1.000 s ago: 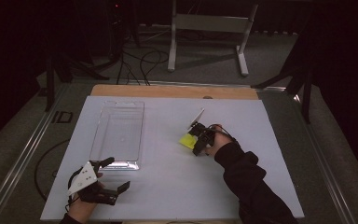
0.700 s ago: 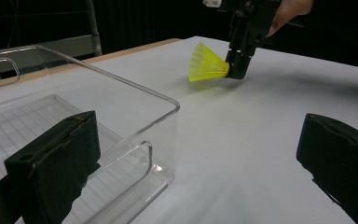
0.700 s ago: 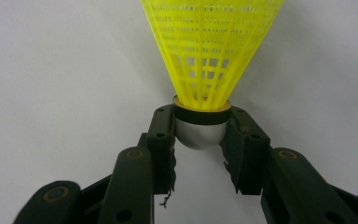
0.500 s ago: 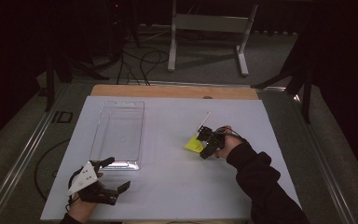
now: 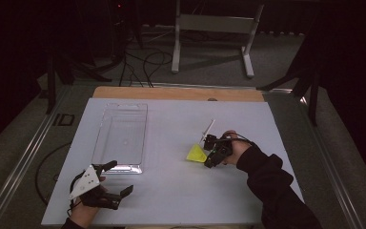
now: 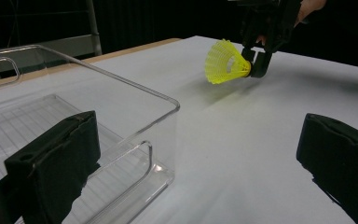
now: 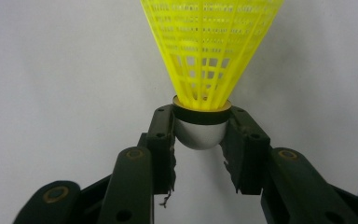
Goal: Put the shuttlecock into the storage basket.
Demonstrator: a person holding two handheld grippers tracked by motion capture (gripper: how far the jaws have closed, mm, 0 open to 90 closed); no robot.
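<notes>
A yellow plastic shuttlecock (image 5: 197, 154) (image 6: 226, 61) (image 7: 212, 51) is held just over the white table top, right of centre. My right gripper (image 5: 206, 156) (image 7: 200, 128) (image 6: 256, 63) is shut on its round silver-white cork, and the skirt points away to the left. A clear plastic bin (image 5: 97, 138) (image 6: 135, 88) stands empty on the left half of the table. My left gripper (image 5: 120, 177) (image 6: 196, 163) rests open near the bin's front corner, with nothing between its wide-apart jaws.
The white table board (image 5: 171, 195) ends in a wooden strip (image 5: 171, 93) at the back. Behind the table, a metal stand (image 5: 214, 28) and cables (image 5: 143, 62) are on the floor. A metal rail (image 5: 24, 157) runs along the left side.
My right gripper has carried the shuttlecock a little to the right and toward the front edge. The left gripper and the bin have stayed put.
</notes>
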